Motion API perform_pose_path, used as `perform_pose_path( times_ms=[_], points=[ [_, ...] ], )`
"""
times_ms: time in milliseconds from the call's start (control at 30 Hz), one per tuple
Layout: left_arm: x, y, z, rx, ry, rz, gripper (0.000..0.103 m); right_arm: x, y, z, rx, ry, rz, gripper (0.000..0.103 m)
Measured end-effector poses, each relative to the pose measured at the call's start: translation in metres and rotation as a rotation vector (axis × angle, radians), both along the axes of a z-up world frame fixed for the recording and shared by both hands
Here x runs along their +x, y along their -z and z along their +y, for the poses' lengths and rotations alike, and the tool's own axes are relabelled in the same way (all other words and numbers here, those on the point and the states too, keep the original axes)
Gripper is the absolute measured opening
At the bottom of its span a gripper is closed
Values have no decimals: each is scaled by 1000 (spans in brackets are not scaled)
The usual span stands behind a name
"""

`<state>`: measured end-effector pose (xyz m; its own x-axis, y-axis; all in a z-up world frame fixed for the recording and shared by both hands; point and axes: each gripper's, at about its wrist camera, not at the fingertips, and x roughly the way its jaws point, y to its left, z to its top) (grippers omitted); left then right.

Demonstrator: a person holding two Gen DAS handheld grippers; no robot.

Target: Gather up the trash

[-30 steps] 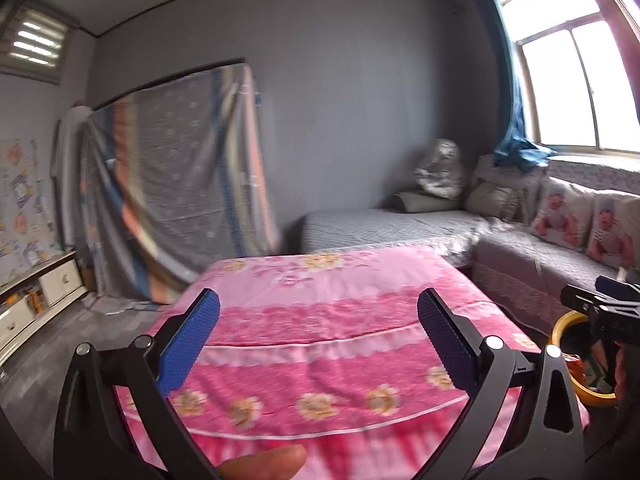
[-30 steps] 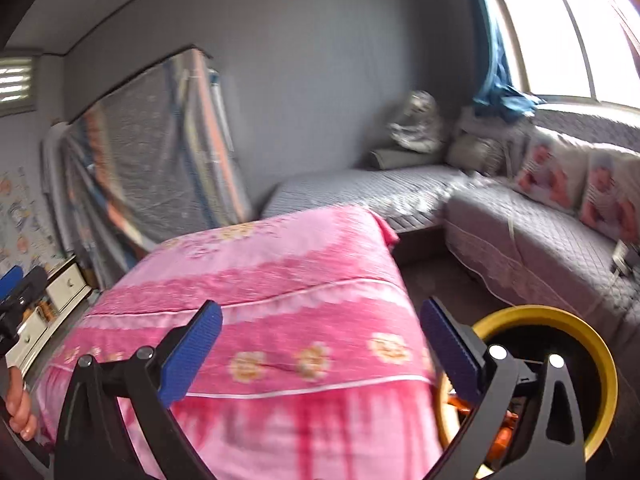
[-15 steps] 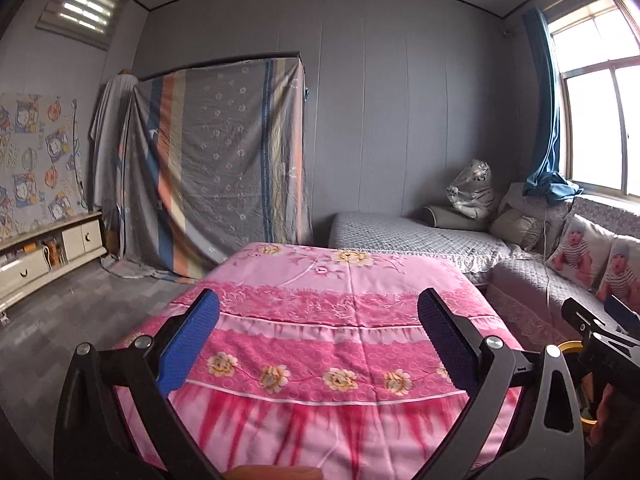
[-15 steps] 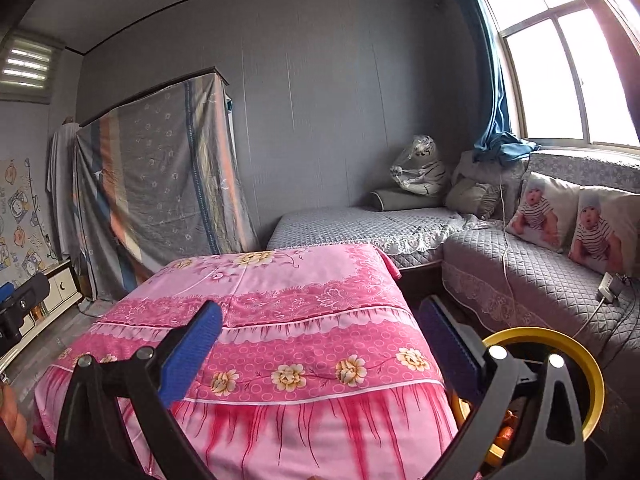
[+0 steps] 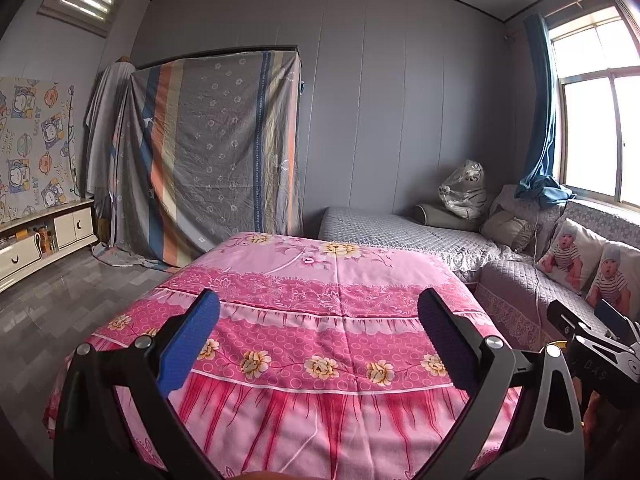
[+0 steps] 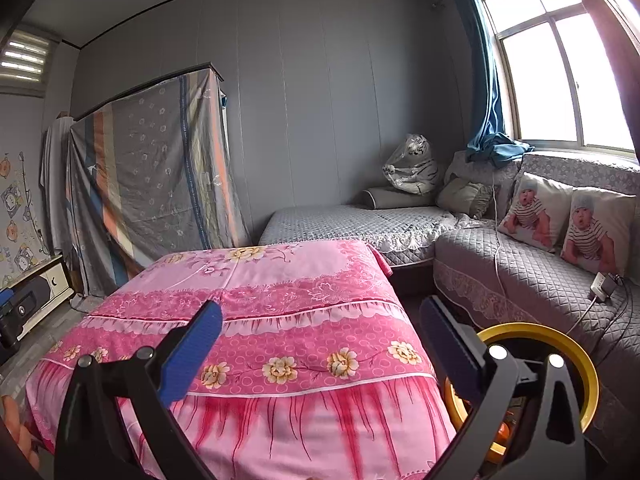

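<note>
Left gripper [image 5: 318,344] and right gripper [image 6: 320,346] both spread, empty; your views have levelled onto pink table cover [image 5: 320,300]. No trash visible; yellow-rimmed bin [image 6: 576,356] near right.

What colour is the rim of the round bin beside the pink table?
Yellow. The bin rim shows best in the right wrist view, behind the right gripper.

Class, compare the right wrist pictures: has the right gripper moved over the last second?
Yes. The right gripper has levelled out of a tilt: the window now stands upright, and the yellow-rimmed bin sits further right.
</note>
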<state>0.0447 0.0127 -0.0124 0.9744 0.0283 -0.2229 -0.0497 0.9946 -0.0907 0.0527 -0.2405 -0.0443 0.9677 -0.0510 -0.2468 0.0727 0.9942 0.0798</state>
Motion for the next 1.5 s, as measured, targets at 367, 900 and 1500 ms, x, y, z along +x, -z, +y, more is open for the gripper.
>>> perform_pose_path(
  times_ms=[367, 900, 1500],
  points=[
    [1, 0, -4, -2, 8, 7, 95, 7, 6, -2, 11, 8, 21, 96],
    [1, 1, -8, -5, 15, 16, 95, 10, 11, -6, 21, 15, 41, 96],
    [2, 2, -9, 1, 26, 12, 95, 11, 13, -7, 25, 12, 53, 96]
  ],
)
